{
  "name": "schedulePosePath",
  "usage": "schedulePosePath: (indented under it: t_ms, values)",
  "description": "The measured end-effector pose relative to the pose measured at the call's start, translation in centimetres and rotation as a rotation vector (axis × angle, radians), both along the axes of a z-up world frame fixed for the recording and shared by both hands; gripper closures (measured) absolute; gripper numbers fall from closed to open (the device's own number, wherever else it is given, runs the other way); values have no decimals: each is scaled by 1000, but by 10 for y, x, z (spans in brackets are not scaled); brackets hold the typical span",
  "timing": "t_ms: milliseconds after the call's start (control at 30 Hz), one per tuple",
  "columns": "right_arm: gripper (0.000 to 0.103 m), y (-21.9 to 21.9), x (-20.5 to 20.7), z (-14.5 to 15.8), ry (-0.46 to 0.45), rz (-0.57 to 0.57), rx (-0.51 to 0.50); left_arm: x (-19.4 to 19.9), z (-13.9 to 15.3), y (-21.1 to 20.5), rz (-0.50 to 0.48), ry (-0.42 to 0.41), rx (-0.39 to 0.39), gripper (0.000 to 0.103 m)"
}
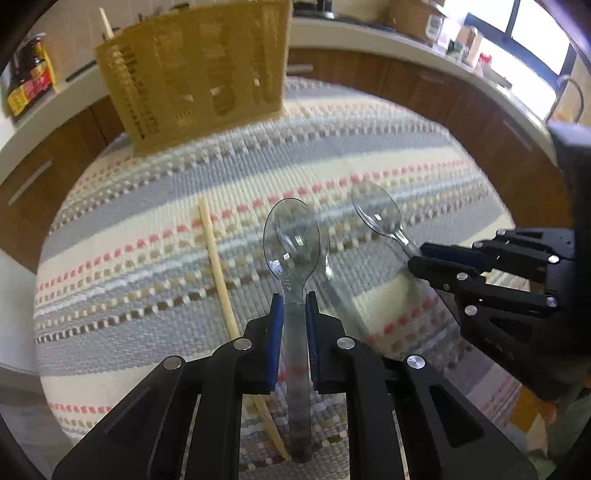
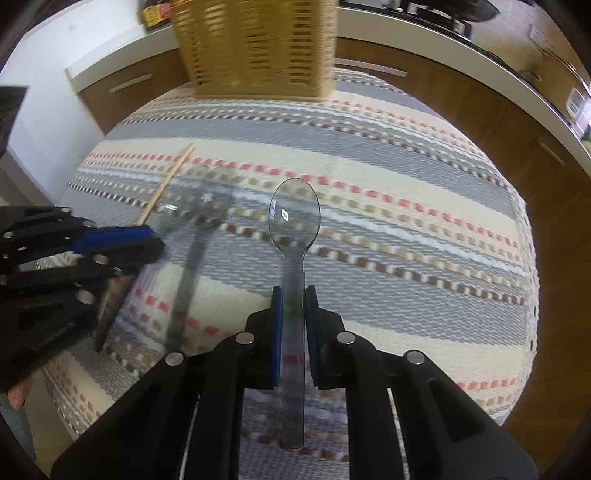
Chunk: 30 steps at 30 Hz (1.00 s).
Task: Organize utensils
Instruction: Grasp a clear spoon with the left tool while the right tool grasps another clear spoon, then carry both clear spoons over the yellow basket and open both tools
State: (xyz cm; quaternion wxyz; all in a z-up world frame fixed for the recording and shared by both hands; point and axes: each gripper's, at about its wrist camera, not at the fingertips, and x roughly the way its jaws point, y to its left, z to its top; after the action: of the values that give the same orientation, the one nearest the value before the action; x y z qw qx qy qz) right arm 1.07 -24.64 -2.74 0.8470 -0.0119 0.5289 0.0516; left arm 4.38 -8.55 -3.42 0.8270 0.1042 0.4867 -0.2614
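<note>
My left gripper (image 1: pixel 294 297) is shut on the handle of a clear plastic spoon (image 1: pixel 292 236), bowl pointing forward above the striped cloth. My right gripper (image 2: pixel 293 291) is shut on a second clear plastic spoon (image 2: pixel 294 214), held the same way. In the left wrist view the right gripper (image 1: pixel 415 258) enters from the right with its spoon (image 1: pixel 376 212). In the right wrist view the left gripper (image 2: pixel 155 240) sits at the left with its blurred spoon (image 2: pixel 201 206). A wooden chopstick (image 1: pixel 218 269) lies on the cloth; it also shows in the right wrist view (image 2: pixel 166 182). A woven utensil basket (image 1: pixel 195 70) stands at the far edge.
The table carries a striped woven cloth (image 1: pixel 147 206). The basket (image 2: pixel 258 44) holds an upright chopstick (image 1: pixel 106 24). Wooden cabinets and a white counter (image 1: pixel 369 33) with bottles and boxes curve behind the table.
</note>
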Motion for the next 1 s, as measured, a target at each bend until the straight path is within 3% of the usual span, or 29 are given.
schedulePosePath:
  t_ms: [233,500,700,767,833,1000]
  values:
    - [93,-22,17,7,1,-23,61,18,25,33,87,-29,-64,93]
    - [90,-33,37,4,46,-39,162,55,5,83,213,33,-23,92]
    - [83,-32,49,3,86,-30,160,61,-1,92,192,44,-15,91]
    - [82,-28,55,1,102,-22,149,62,0,93,177,46,-4,87]
    - [80,-24,60,0,120,-13,132,65,-3,93,174,50,8,76]
    - [68,-13,71,-2,142,14,72,74,-5,95,162,86,30,74]
